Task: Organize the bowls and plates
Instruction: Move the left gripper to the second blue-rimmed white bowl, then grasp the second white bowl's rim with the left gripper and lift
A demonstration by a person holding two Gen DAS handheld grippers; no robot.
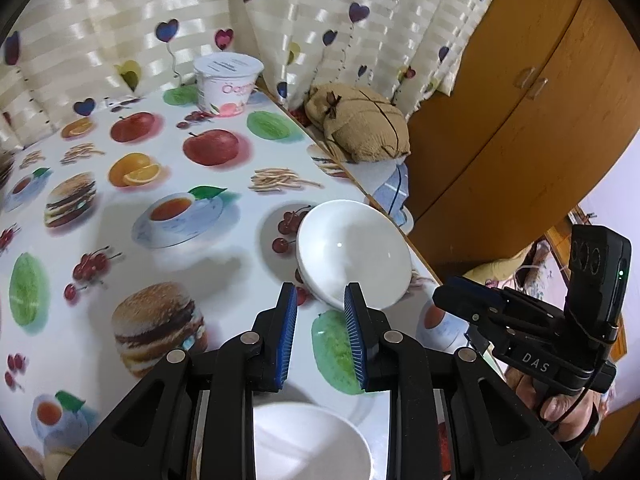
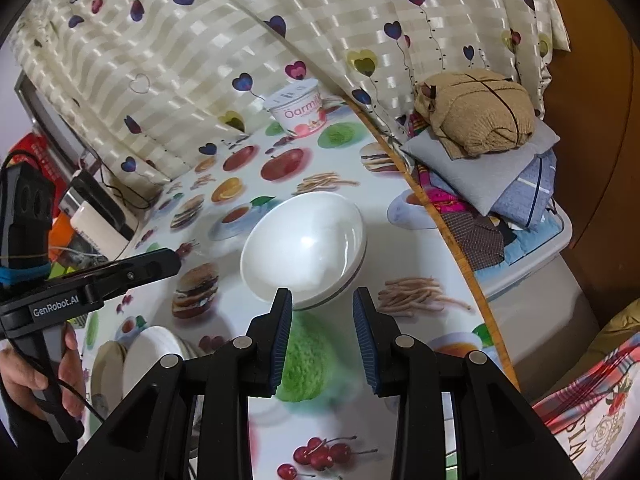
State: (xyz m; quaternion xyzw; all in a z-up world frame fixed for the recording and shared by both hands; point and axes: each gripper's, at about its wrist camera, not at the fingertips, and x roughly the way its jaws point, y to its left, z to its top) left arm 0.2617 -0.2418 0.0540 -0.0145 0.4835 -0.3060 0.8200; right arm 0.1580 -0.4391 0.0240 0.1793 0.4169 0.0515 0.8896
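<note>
Two white bowls (image 2: 304, 248) sit one inside the other near the right edge of the table (image 2: 248, 420), just past the tips of my right gripper (image 2: 322, 336). They look hard, smooth and shiny, so I think they can slip, and they can break if they drop. They do not look heavy. I think the best place to hold is the rim, with one pad inside and one outside. My right gripper is part way open and holds nothing. My left gripper (image 1: 320, 336) is part way open too, and it holds nothing. One more white bowl (image 1: 308, 440) sits low under my left gripper. In the right view I see a few round plates (image 2: 148, 356) stacked at the left, but I cannot count them well. One yogurt tub (image 1: 227, 85) stands far back by the curtain (image 1: 320, 20).
</note>
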